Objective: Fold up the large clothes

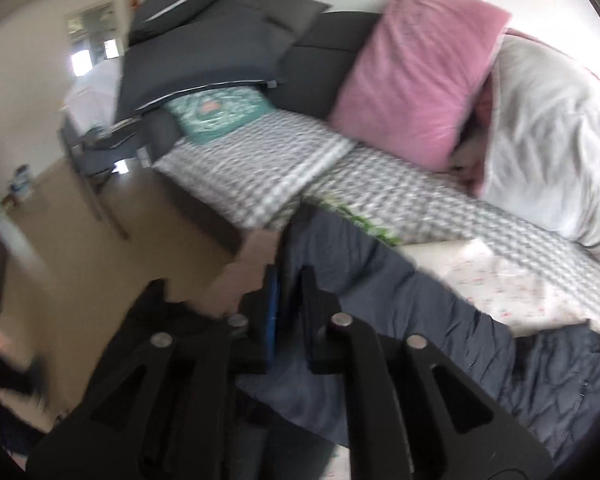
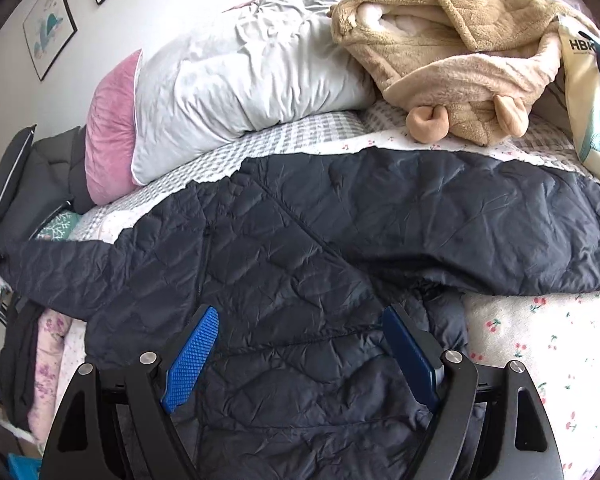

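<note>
While clamping sleeve (image 1: 380, 280), left tongs (image 1: 290, 280) tilted.

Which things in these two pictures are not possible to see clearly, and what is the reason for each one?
- Left view: whether the left gripper pinches the sleeve; motion blur smears the nearly closed fingers.
- Left view: the room beyond the bed is blurred.
- Right view: the jacket hem is hidden under the right gripper and cut by the bottom edge.
- Right view: the bag print is cut off by the right edge.
- Right view: the poster details are too small.
</note>
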### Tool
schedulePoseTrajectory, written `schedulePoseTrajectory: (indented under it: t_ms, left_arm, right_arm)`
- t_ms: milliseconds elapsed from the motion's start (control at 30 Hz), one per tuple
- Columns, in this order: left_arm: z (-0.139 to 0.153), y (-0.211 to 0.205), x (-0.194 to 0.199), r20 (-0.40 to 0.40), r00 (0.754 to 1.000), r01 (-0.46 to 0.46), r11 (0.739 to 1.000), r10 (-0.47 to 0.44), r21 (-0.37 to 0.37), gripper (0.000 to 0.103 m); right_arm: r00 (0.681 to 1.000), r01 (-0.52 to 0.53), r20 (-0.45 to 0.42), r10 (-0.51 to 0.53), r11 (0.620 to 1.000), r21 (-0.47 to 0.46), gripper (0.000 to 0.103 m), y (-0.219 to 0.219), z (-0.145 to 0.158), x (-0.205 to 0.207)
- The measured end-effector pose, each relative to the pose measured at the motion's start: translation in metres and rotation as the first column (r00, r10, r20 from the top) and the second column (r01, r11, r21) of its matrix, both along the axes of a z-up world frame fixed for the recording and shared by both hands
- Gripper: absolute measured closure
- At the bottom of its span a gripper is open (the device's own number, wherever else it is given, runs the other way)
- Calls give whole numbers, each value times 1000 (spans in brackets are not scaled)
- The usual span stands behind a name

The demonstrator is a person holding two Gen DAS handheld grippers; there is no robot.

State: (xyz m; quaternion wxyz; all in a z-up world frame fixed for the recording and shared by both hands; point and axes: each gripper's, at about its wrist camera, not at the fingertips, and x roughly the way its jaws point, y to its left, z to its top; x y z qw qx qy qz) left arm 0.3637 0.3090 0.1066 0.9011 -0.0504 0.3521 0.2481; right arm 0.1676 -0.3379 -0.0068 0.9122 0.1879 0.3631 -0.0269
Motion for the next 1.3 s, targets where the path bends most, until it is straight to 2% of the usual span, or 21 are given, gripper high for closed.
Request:
schedulePoseTrajectory:
  t_ms: [33, 100, 200, 400, 467, 533, 600, 667, 800, 867, 967, 1000, 1033, 1067, 1100, 1133, 1167, 1200, 1233, 1267, 1300]
  left_arm:
    - [0, -2, -6, 7, 1000, 6, 1000, -6, 1, 58]
    - [1, -13, -18, -2, 998, 62, 998, -62, 0, 27]
    - [3, -44, -40, -41, 984, 172, 985, -171, 29, 22]
    - [-9, -97, -110, -64, 934, 343, 933, -351, -108, 16]
    - [-25, -110, -134, -75, 911, 386, 904, -405, -181, 14]
    - [-49, -125, -163, -105, 866, 452, 856, -488, -252, 13]
    - [-70, -132, -180, -111, 842, 483, 830, -528, -280, 13]
    - [-100, -140, -197, -168, 793, 512, 790, -586, -338, 13]
    - [-166, -136, -228, -258, 743, 452, 747, -617, -487, 13]
    - [-201, -135, -239, -301, 708, 397, 713, -638, -578, 16]
    - [-242, -140, -253, -350, 628, 329, 644, -695, -690, 39]
    - [-242, -141, -259, -341, 627, 335, 637, -700, -694, 49]
    - [-238, -143, -265, -309, 623, 361, 614, -719, -702, 72]
    - [-234, -144, -269, -274, 613, 369, 576, -741, -729, 85]
    - [-229, -142, -272, -239, 621, 364, 544, -747, -756, 90]
    - [-222, -138, -275, -224, 639, 369, 548, -736, -751, 91]
    - [-216, -136, -277, -243, 646, 386, 585, -723, -714, 91]
    - [-218, -136, -277, -303, 646, 381, 640, -701, -668, 91]
    - [-223, -137, -276, -371, 640, 367, 692, -673, -622, 90]
    - [-226, -140, -275, -403, 628, 362, 709, -665, -605, 88]
    - [-226, -141, -275, -413, 628, 360, 717, -659, -597, 80]
  right_arm:
    - [1000, 5, 4, -5, 1000, 4, 17, -4, 4, -3]
    - [999, 33, 28, -34, 999, 36, 16, -17, 15, -13]
    - [997, 65, 26, -67, 994, 83, 14, -37, 28, -26]
    - [996, 89, 4, -91, 986, 144, 14, -65, 46, -75]
    - [996, 86, -29, -83, 984, 154, 14, -67, 42, -95]
    - [995, 70, -79, -58, 986, 152, 14, -65, 34, -111]
    - [992, 46, -122, -25, 985, 168, 14, -62, 21, -129]
    - [986, 30, -169, 1, 983, 183, 14, -59, 5, -146]
    - [967, 21, -253, 33, 978, 207, 14, -56, -29, -174]
    - [949, 37, -312, 46, 966, 254, 14, -60, -52, -186]
    - [937, 52, -342, 73, 938, 342, 17, -65, -75, -195]
    - [941, 53, -327, 82, 922, 383, 32, -67, -76, -198]
    - [942, 60, -325, 85, 909, 413, 43, -69, -78, -199]
    - [939, 52, -328, 103, 900, 432, 69, -68, -79, -198]
    - [935, 39, -332, 123, 896, 442, 92, -67, -80, -197]
    - [932, 28, -336, 136, 897, 441, 92, -65, -80, -197]
    - [931, 26, -338, 135, 902, 431, 93, -65, -79, -198]
    - [927, 32, -354, 127, 911, 411, 93, -65, -79, -199]
    - [886, 70, -455, 87, 946, 317, 93, -63, -85, -198]
    - [841, 76, -538, 46, 976, 204, 95, -58, -90, -195]
    - [824, 44, -565, 47, 988, 147, 95, -50, -90, -190]
